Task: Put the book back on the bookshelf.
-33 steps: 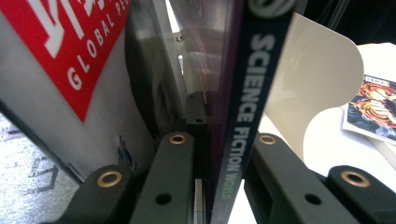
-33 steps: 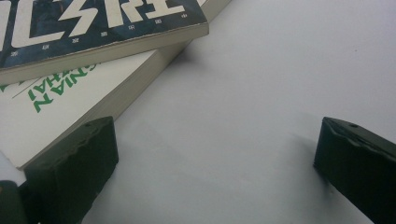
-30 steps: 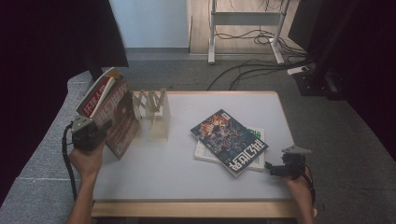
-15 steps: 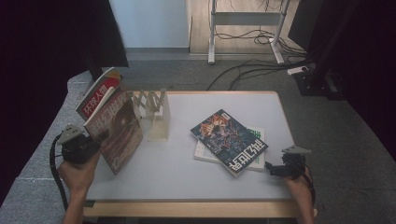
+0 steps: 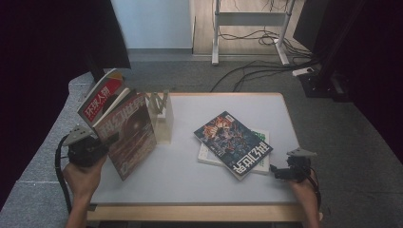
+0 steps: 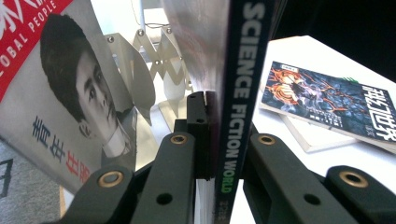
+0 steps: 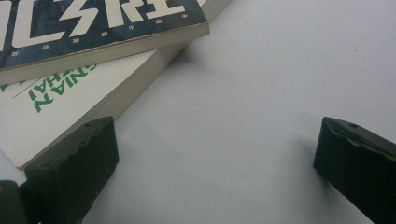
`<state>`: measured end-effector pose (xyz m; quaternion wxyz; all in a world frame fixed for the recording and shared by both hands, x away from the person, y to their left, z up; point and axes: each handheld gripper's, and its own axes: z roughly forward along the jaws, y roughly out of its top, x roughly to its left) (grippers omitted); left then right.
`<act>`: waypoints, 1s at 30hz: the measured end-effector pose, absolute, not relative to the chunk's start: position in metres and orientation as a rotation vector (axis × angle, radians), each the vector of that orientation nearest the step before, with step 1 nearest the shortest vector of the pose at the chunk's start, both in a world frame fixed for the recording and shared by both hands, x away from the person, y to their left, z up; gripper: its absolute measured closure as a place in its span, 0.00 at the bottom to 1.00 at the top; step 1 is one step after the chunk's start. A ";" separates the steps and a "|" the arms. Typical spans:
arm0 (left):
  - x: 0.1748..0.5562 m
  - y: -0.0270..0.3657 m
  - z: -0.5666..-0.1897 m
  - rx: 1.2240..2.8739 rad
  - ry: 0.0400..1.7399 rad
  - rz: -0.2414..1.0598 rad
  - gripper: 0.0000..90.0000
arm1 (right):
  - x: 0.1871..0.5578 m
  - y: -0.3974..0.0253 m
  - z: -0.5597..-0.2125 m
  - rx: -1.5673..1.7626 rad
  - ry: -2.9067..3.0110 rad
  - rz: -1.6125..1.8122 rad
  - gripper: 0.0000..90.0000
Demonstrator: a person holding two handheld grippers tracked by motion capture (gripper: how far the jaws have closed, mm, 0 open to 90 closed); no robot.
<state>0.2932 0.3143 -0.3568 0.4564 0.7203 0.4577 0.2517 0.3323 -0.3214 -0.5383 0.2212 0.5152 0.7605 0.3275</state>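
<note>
The left tool (image 5: 97,148) is clamping a magazine (image 5: 130,135) by its spine, holding it upright just right of itself with the rack (image 5: 161,118) beyond it, while the right tool (image 5: 285,172) is resting wide open and empty near the stacked books (image 5: 233,145).

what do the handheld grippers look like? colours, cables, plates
Both black. Left gripper: grey three-cornered plate on top, black cable looping down beside the forearm, thick fingers with brass-ringed screw holes. Right gripper: same grey plate, blocky black fingers with wavy-ridged edges. Forearms are bare.

Left tongs (image 5: 102,147) clamped tight; right tongs (image 5: 278,171) spread wide.
</note>
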 end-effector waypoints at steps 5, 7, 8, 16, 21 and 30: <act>0.309 0.316 -0.358 1.789 1.152 0.631 0.94 | 0.332 -0.321 -0.538 1.424 2.102 0.906 0.00; 0.313 0.319 -0.358 1.785 1.164 0.628 0.94 | 0.332 -0.321 -0.538 1.425 2.102 0.907 0.00; 0.315 0.320 -0.358 1.785 1.167 0.628 0.94 | 0.332 -0.321 -0.538 1.425 2.102 0.906 0.00; 0.327 0.333 -0.361 1.767 1.216 0.640 0.94 | 0.332 -0.321 -0.538 1.426 2.102 0.906 0.00; 0.333 0.329 -0.358 1.753 1.223 0.641 0.94 | 0.332 -0.321 -0.538 1.425 2.102 0.906 0.00; 0.348 0.311 -0.353 1.752 1.211 0.652 0.94 | 0.332 -0.321 -0.538 1.426 2.102 0.906 0.00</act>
